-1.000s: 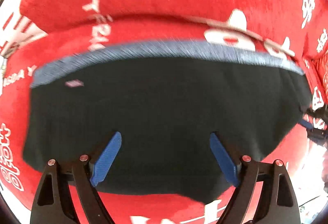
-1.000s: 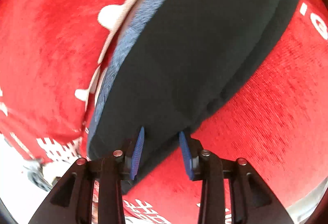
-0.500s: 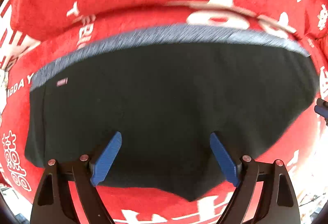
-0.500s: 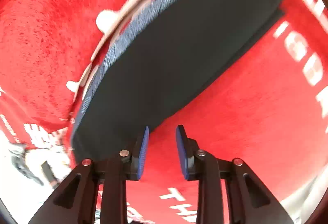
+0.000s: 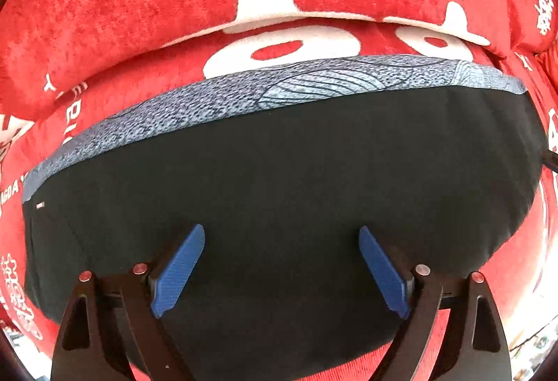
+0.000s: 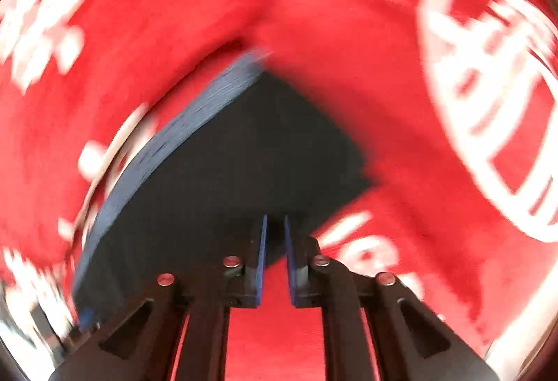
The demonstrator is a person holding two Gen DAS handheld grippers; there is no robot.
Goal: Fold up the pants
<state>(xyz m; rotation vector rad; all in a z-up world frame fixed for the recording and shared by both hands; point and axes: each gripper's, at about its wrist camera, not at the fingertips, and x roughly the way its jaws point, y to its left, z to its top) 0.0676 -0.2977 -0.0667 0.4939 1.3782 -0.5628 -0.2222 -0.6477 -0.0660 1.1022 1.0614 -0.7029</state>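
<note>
- Pants point(image 5: 279, 192): black, folded into a flat stack with a blue-grey patterned waistband point(image 5: 265, 91) along the far edge, lying on a red cover point(image 5: 174, 4) printed with white lettering.
- Left wrist view: sharp; shows the whole folded stack, a small tag point(image 5: 40, 205) near its left corner, and a white-trimmed fold of the cover beyond the waistband.
- Right wrist view: motion-blurred; shows only one corner of the pants point(image 6: 244, 172), the waistband running up the left side.
- Left gripper point(image 5: 281, 271): pointing straight down over the stack, jaws wide apart, nothing between them.
- Right gripper point(image 6: 274, 255): steeply tilted downward at the stack's near corner, jaws closing, nearly together; whether cloth is caught between them cannot be told.
</note>
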